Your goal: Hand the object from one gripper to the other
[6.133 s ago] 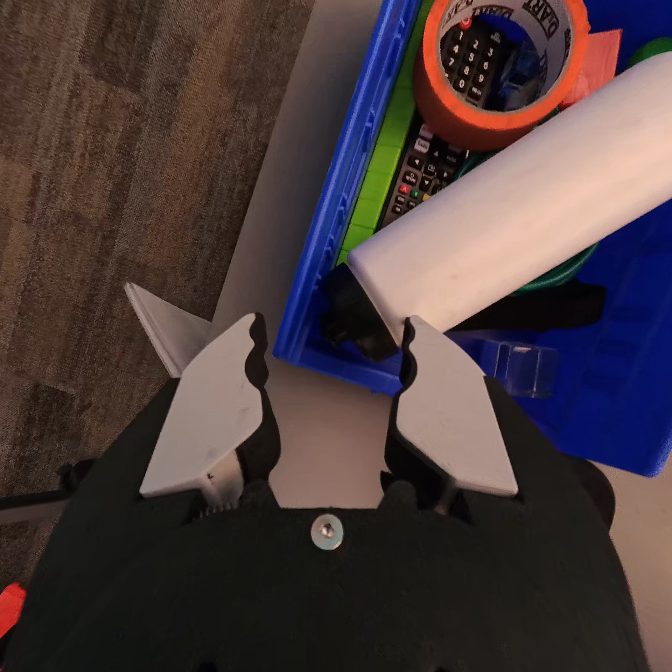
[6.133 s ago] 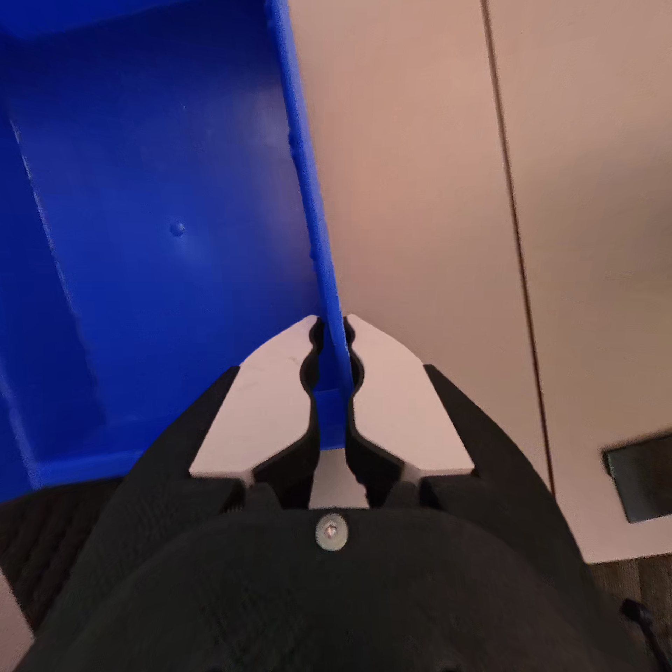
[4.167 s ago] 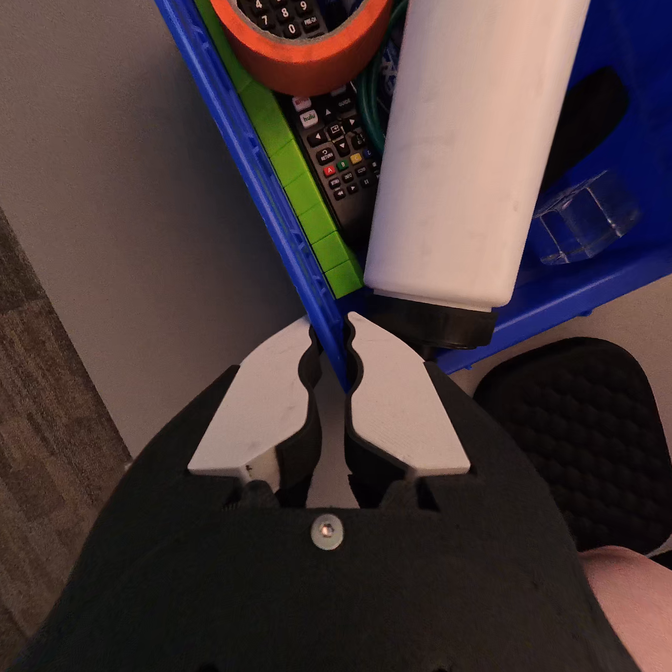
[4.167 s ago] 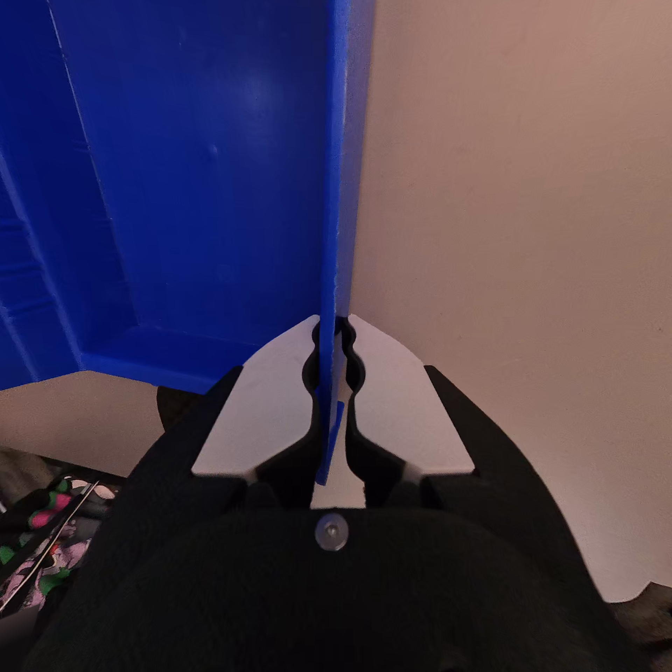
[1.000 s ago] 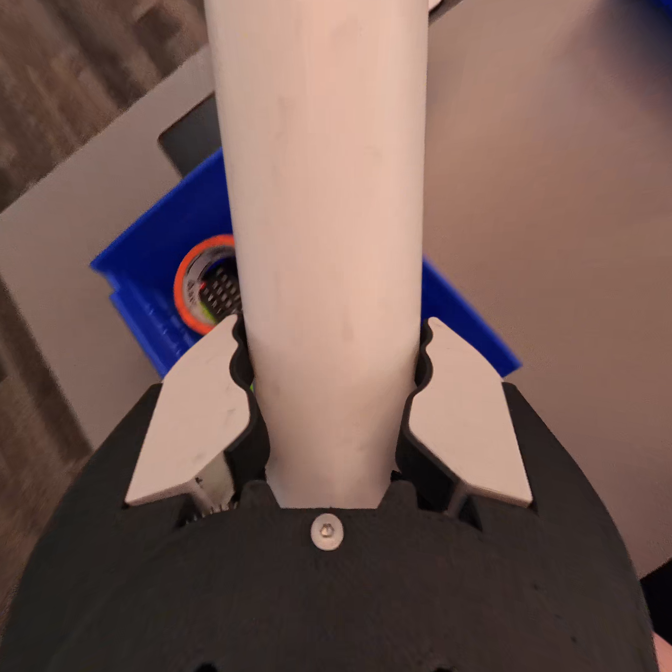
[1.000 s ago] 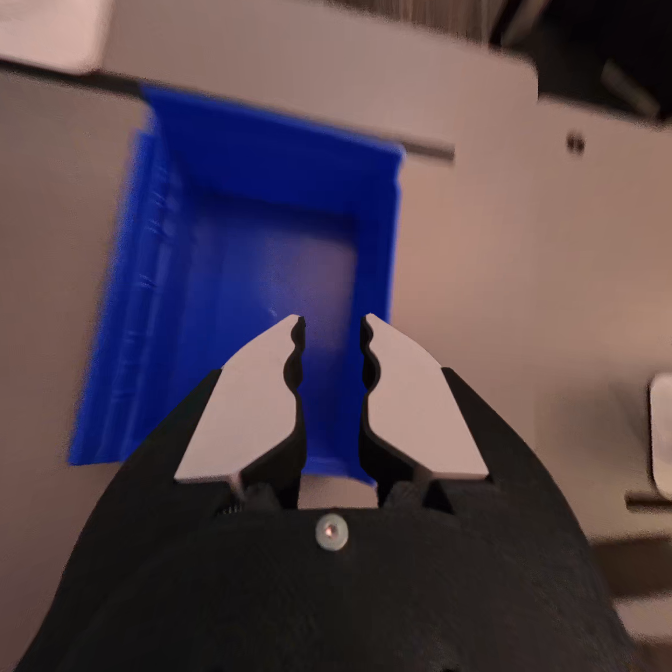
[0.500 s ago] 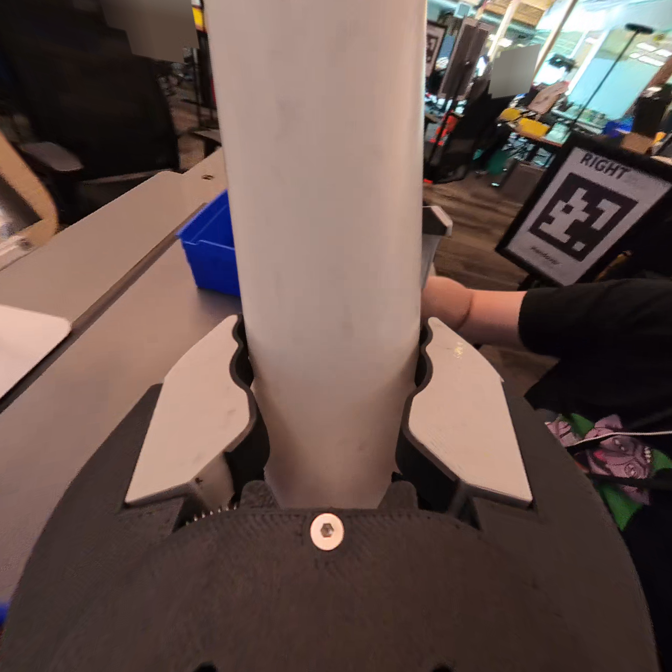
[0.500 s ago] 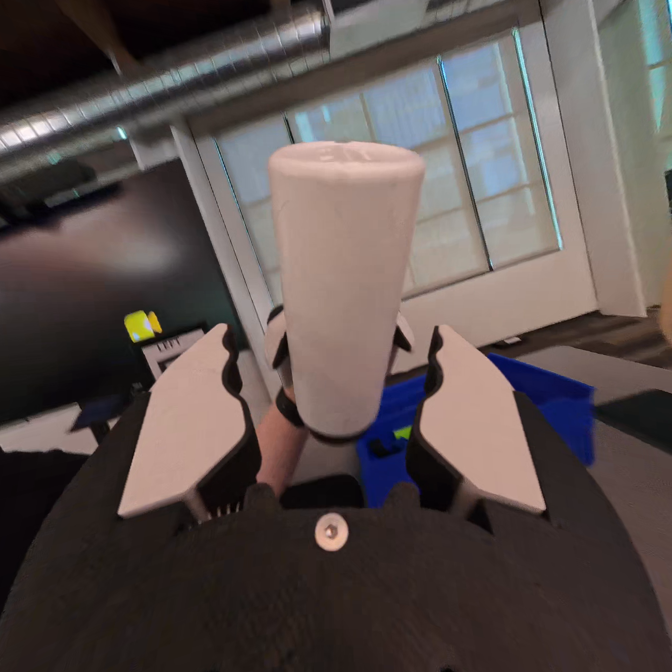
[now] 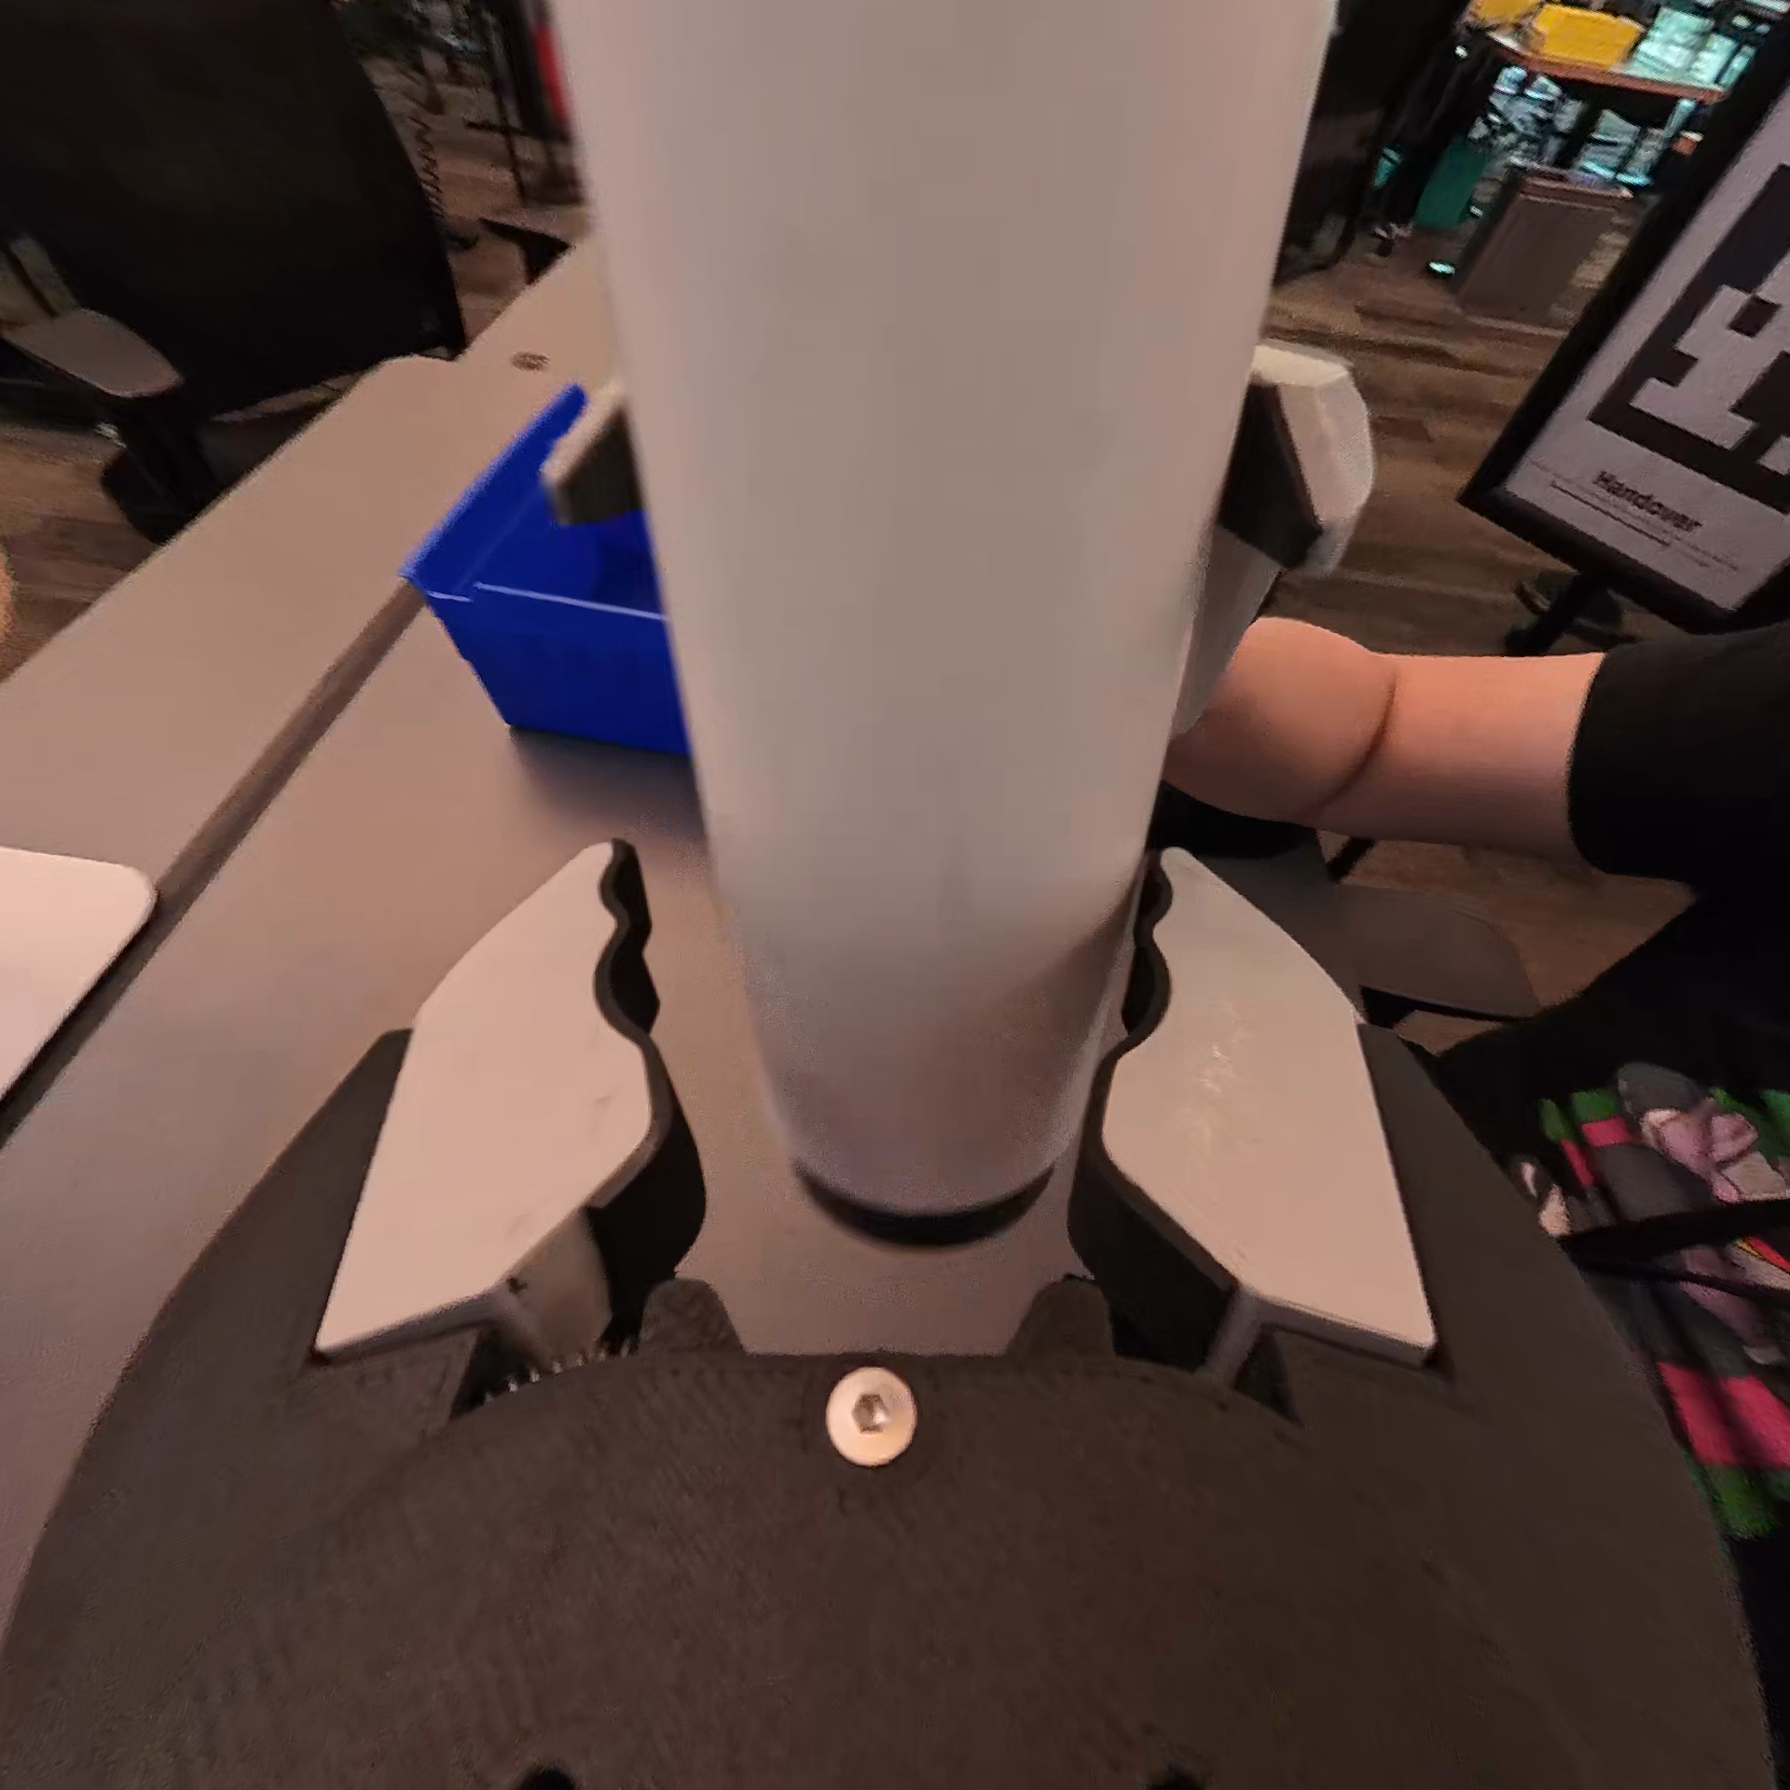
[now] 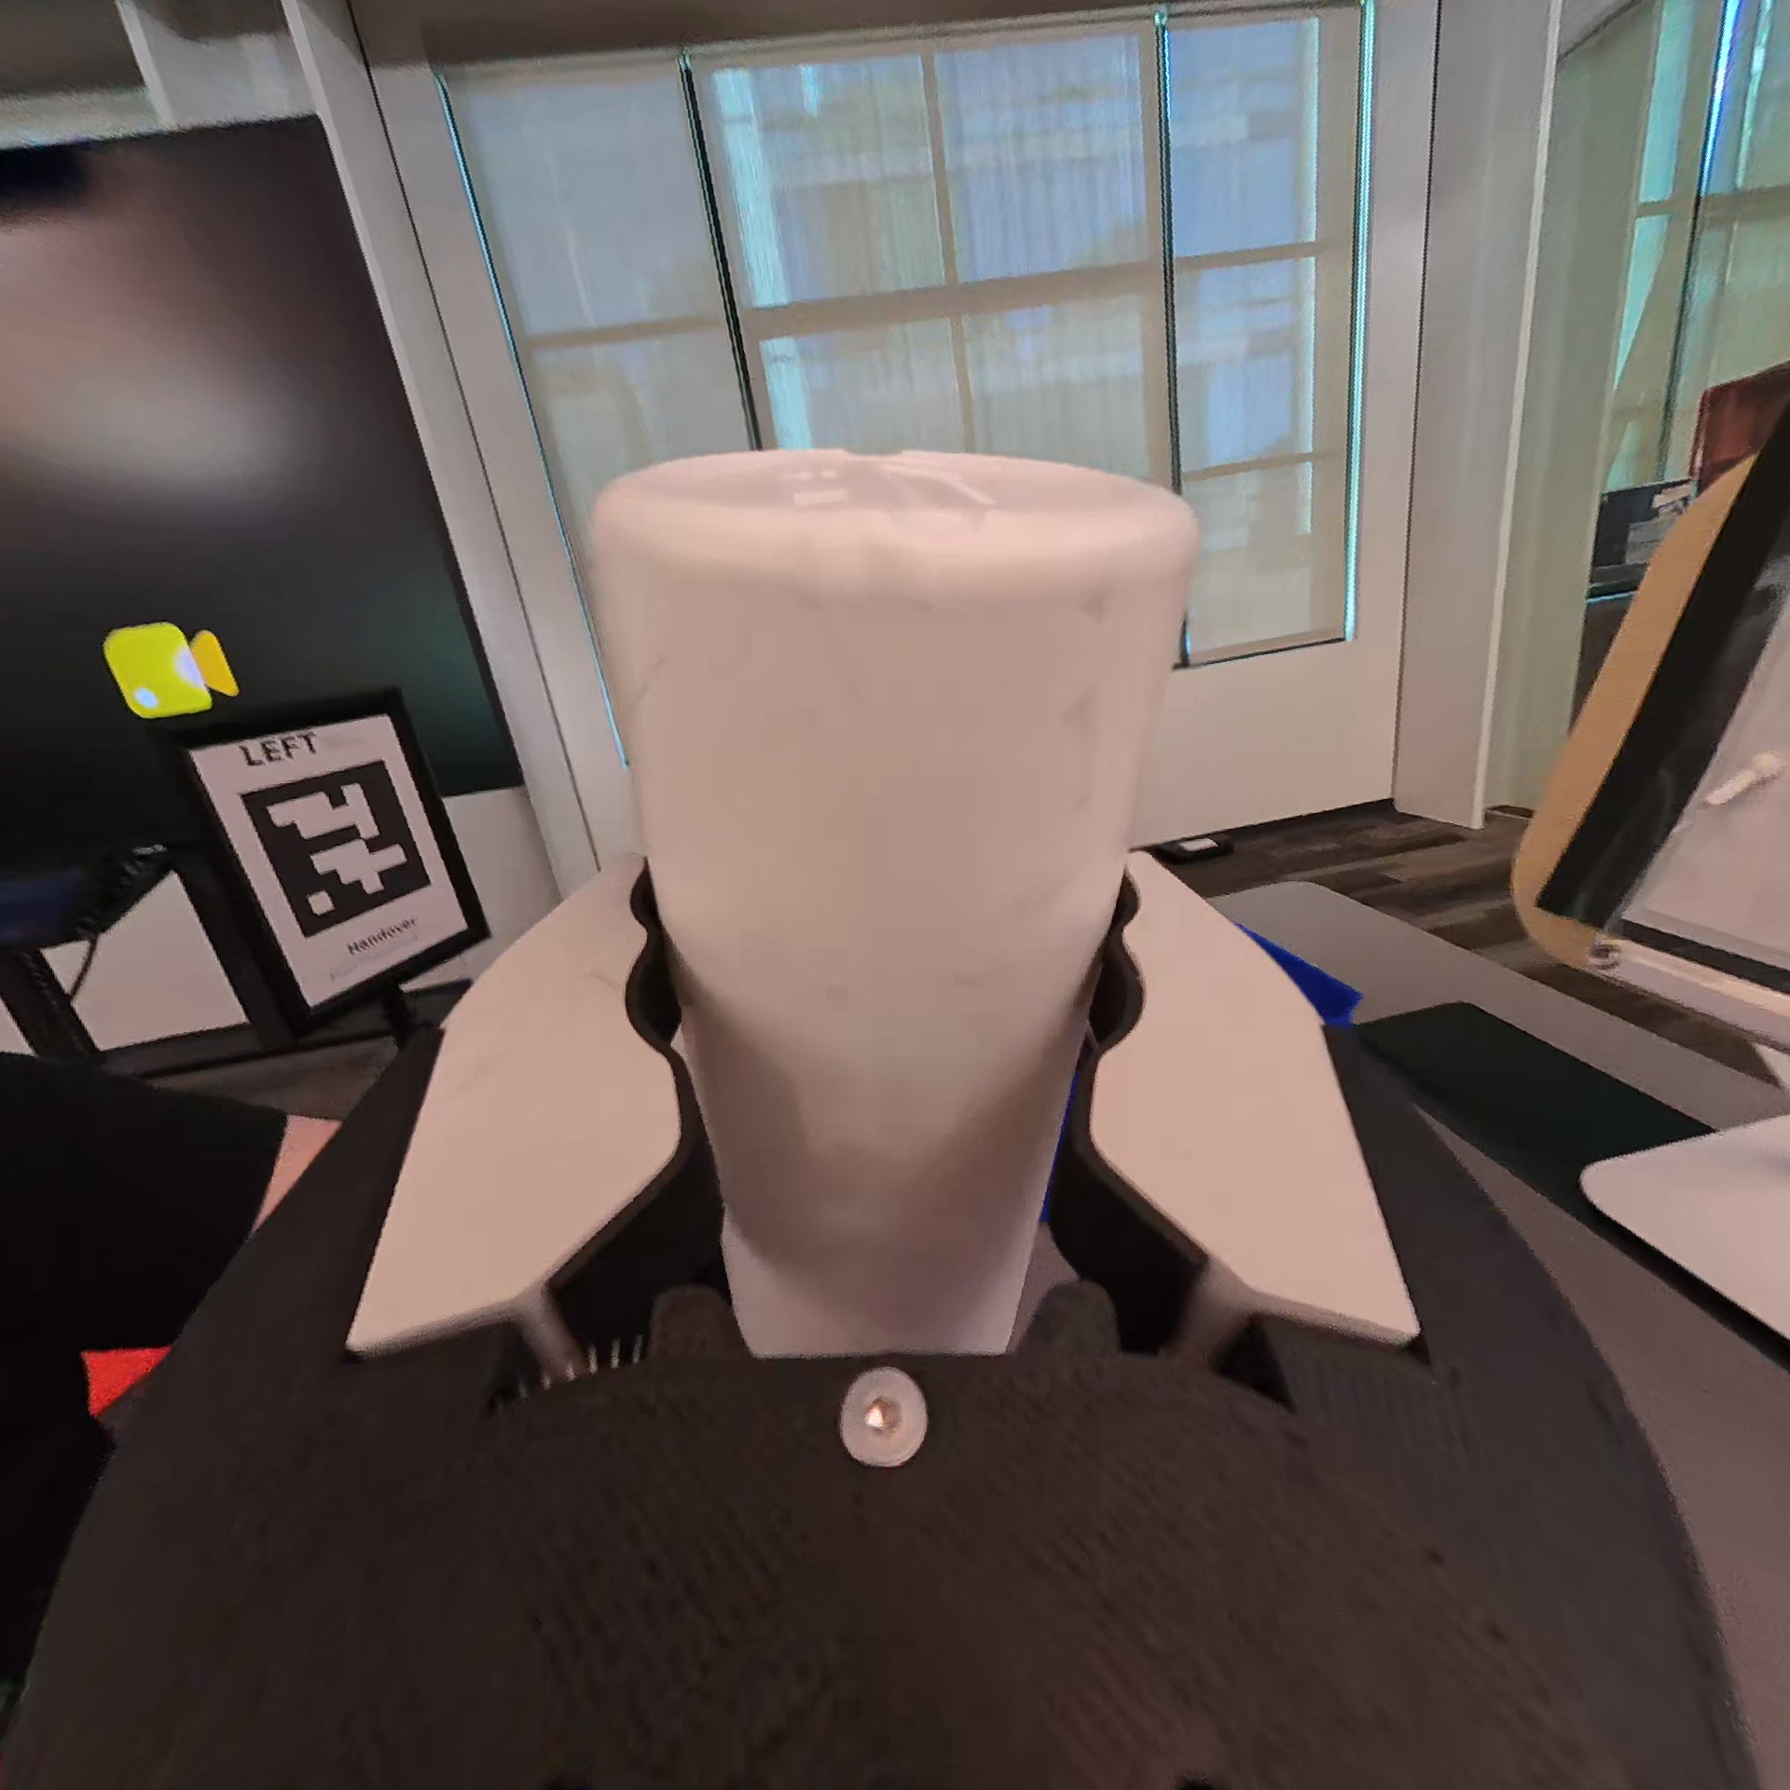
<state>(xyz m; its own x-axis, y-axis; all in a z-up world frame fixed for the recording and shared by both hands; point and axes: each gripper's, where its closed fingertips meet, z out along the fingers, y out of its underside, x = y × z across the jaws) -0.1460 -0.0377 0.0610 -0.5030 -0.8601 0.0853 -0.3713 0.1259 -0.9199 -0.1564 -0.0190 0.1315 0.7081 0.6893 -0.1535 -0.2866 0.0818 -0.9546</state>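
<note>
Two grippers meet on one white bottle [image 9: 930, 581]. The right gripper [image 10: 877, 930] clamps its body, pads flush against both sides. The left gripper [image 9: 886, 891] stands spread around the capped end, a gap showing beside its left finger [image 9: 513, 1085]. Behind, a blue bin [image 9: 552, 639] sits near the grey table's [image 9: 291, 872] seam.

Blue bin [image 9: 542, 620] on grey desk [image 9: 291, 833]; 2 framed signs, possibly markers.

Black textured hand-held gripper [image 9: 886, 930] with pale wavy-edged fingers [image 9: 504, 1095], one silver screw [image 9: 871, 1416]; black sleeve [image 9: 1685, 765].
</note>
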